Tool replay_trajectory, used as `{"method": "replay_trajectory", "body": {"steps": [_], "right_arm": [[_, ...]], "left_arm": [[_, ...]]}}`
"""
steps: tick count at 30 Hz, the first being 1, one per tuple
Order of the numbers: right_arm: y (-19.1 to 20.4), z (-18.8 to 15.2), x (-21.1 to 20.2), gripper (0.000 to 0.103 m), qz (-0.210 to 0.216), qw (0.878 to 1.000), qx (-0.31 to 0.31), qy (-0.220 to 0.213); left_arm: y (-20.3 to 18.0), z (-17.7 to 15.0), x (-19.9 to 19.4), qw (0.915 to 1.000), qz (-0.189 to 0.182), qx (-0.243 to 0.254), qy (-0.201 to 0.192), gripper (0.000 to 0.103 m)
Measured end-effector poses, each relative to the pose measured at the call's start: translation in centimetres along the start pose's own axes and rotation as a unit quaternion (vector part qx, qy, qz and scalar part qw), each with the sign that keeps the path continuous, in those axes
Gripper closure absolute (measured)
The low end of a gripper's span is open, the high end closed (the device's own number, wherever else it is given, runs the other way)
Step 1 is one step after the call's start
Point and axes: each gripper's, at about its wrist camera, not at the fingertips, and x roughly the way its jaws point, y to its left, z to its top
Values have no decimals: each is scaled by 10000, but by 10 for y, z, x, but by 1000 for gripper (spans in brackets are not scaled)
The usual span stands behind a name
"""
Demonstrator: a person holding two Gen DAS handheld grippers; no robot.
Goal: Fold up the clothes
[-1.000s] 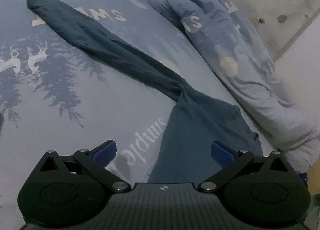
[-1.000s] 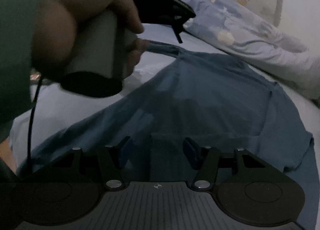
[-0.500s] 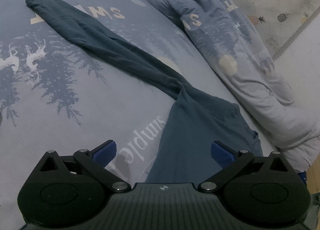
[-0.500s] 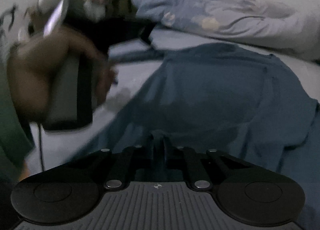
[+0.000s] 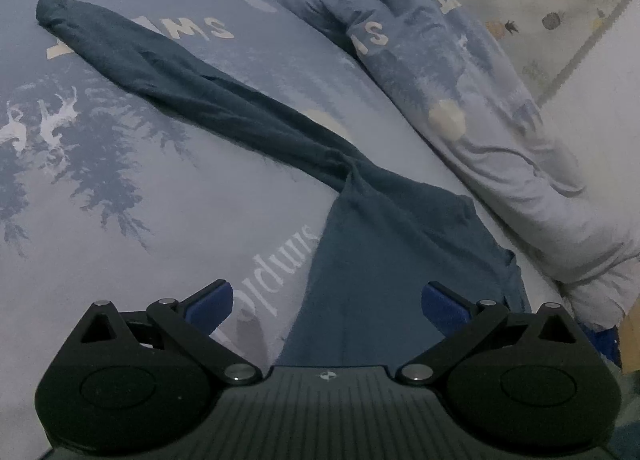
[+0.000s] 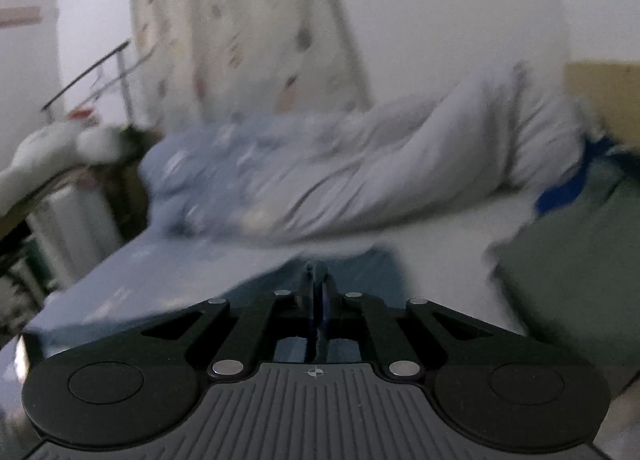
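Left wrist view: the left gripper (image 5: 326, 302) hangs tilted down over the bed (image 5: 160, 188), jaws wide and empty, the dark blue shirt (image 5: 372, 244) lying between and beyond them, its twisted sleeve (image 5: 168, 80) stretching away from the quilt (image 5: 480, 108); nothing has shifted since a second ago.

Right wrist view: the right gripper (image 6: 318, 296), open over the flat shirt a second ago, is now lifted, jaws pinched narrow on a fold of shirt, facing the blurred quilt.
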Motion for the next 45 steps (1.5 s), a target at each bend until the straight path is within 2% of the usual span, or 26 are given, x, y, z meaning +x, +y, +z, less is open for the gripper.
{"method": "replay_trajectory", "body": {"steps": [7,15,17,20,24,28,31,34,36,37,38,39,40,42,45], "right_arm": [[-71,62,17,99,-824,9960,-54,-328],[-147,119,19,99,-1617,9837,-81,-779],[-167,128,14,99,-1605,9827,-57,-921],[-200,129,1,99,-1247,9853,-241,-1144],[-232,106,-7,99,-1224,9872,-650,-786],[-235,44,1,99,-1102,9841,-1375,237],[-222,-17,12,98,-901,9734,-1859,990],[-208,-63,18,94,-744,9656,-2029,1445],[-196,-82,17,88,-756,9628,-2093,1530],[-191,-88,15,74,-740,9628,-2089,1543],[-187,-90,13,64,-674,9639,-2068,1538],[-183,-92,8,48,-596,9648,-2061,1522],[-180,-93,4,44,-519,9667,-2026,1476],[-179,-86,-3,45,-436,9732,-1837,1314],[-194,-70,-29,45,-599,9895,-1078,756]], "left_arm": [[-11,-5,6,9999,-62,148,31,0],[-22,-11,17,9998,-47,164,88,0],[-27,-13,20,9997,-67,201,123,0],[-37,-17,27,9994,-96,289,174,0],[-51,-26,33,9984,-171,471,256,0],[-62,-36,39,9974,-154,619,340,0],[-64,-39,41,9970,-136,650,386,0],[-66,-40,40,9969,-142,674,371,0],[-67,-42,41,9969,-150,680,377,0],[-68,-43,41,9967,-151,699,389,0],[-69,-43,42,9965,-151,720,402,0],[-71,-44,43,9963,-148,739,411,0],[-72,-44,44,9962,-144,755,419,0],[-73,-45,44,9961,-146,765,425,0],[-73,-45,45,9960,-148,766,425,0]]}}
